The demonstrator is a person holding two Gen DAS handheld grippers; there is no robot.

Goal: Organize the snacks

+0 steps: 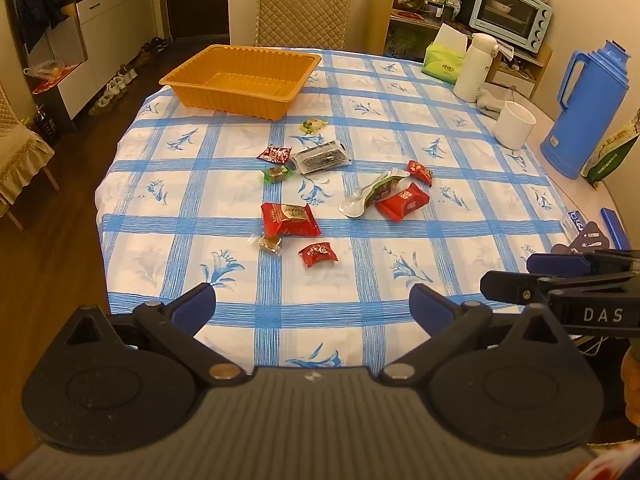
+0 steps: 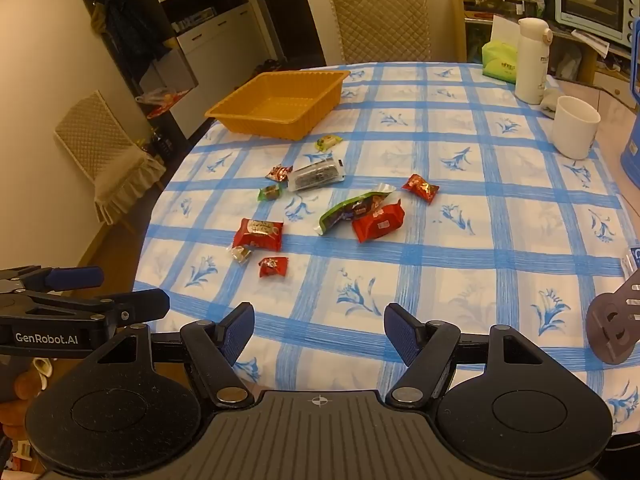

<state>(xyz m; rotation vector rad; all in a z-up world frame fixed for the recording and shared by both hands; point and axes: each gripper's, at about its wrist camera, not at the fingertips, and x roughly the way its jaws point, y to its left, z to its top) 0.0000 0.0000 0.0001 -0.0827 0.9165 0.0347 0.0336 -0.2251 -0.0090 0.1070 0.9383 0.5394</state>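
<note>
While both claws, left gripper [image 1: 312, 306] and right gripper [image 2: 319, 334], were held wide and empty, crowded snacks [image 1: 290, 220] risked double pickup; tray [image 1: 240, 80] unfilled.

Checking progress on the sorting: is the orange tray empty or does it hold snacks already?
Empty. The orange tray shows only its bare ribbed floor in both views; all the snacks lie on the tablecloth.

The right gripper [image 2: 319, 338] hangs over the near edge of the bench [image 2: 460, 240], its jaws spread wide with nothing between them. The left gripper [image 2: 132, 292] pokes in from the left. Wrapped snacks [image 2: 378, 222] lie scattered mid-cloth, an orange tray [image 2: 280, 106] sits beyond them, and a white cup [image 2: 575, 128] stands far right.
</note>
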